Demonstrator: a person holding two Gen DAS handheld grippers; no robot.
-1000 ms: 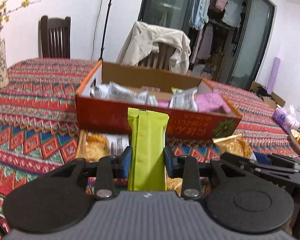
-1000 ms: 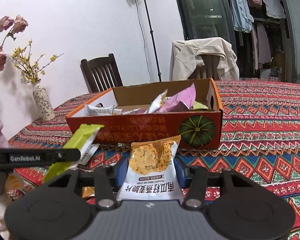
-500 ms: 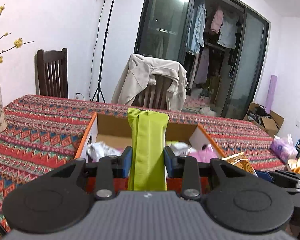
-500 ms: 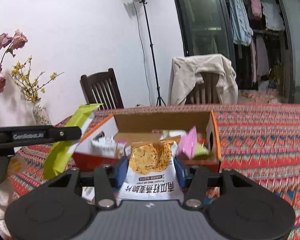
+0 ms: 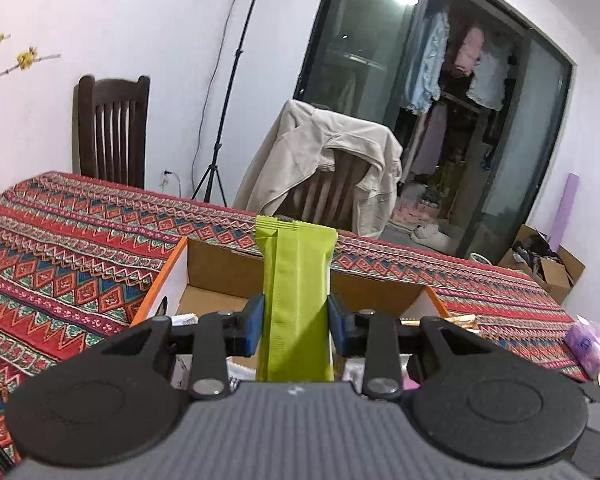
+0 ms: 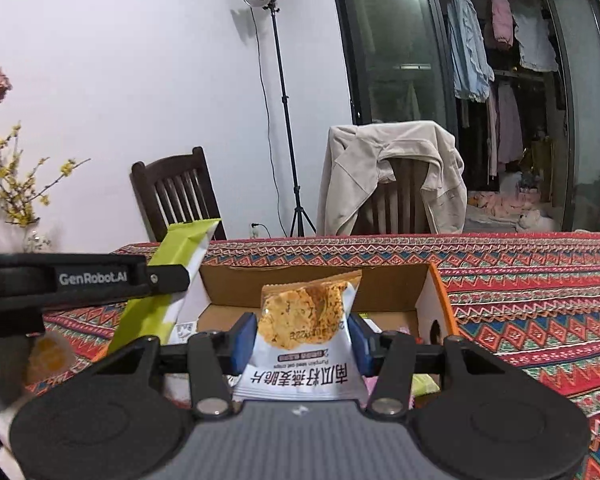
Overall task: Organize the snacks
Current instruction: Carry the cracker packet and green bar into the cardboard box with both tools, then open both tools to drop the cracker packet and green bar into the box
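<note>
While both snacks are being carried above the cardboard box [image 6: 428, 300], a firm hold is being kept: the left gripper [image 5: 296, 324] is clamped on the green bar [image 5: 296, 304], and the right gripper [image 6: 302, 338] is clenched around the oat crisp packet [image 6: 306, 336]. Each snack is best being released low over a free patch of the box floor, at twelve o'clock ahead of the jaws, so nothing bounces out. Farther off, at one o'clock, a jacket-draped chair [image 6: 396, 184] is being left well clear.
</note>
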